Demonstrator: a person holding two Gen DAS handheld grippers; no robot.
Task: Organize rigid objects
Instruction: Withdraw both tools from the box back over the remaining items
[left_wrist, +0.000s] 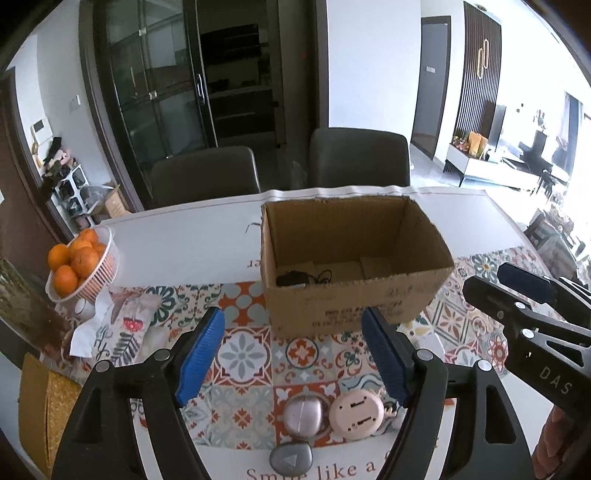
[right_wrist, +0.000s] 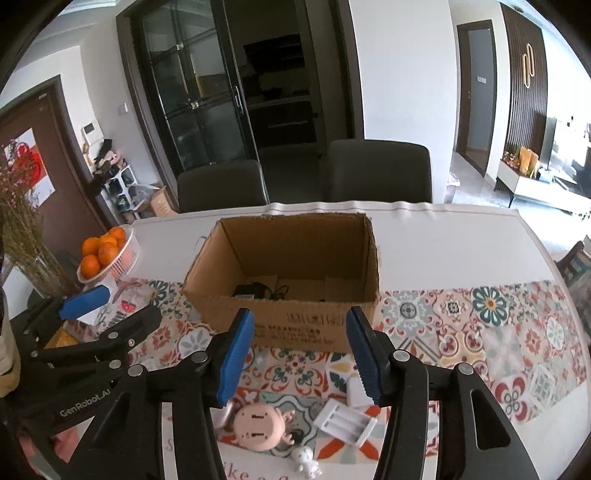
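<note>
At the left edge of the desk (left_wrist: 192, 240) a white basket of oranges (left_wrist: 83, 264) stands beside dried stems, with a patterned pouch (left_wrist: 125, 325) just in front of it. The desk wears a white cloth with a tiled patterned runner (right_wrist: 480, 332) across it. The open cardboard box (left_wrist: 347, 258) sits mid-desk on the runner's far edge; a dark adapter with its cord (left_wrist: 295, 277) lies on its floor.

The left hand-held gripper (left_wrist: 293, 356) has its blue pads apart with nothing between them; below lie a silver rounded case (left_wrist: 303, 415), a pink round plug (left_wrist: 356, 410) touching it, and a grey pebble-like remote (left_wrist: 291, 459). The right hand-held gripper (right_wrist: 301, 356) also stands part open and empty, over a white battery holder (right_wrist: 345, 421) and a small white figure (right_wrist: 306, 459), possibly a toy.

Two dark chairs (left_wrist: 360, 157) stand behind the far edge, before a glass cabinet (left_wrist: 155, 85). Right of the box the desk lies bare to its rounded edge.
</note>
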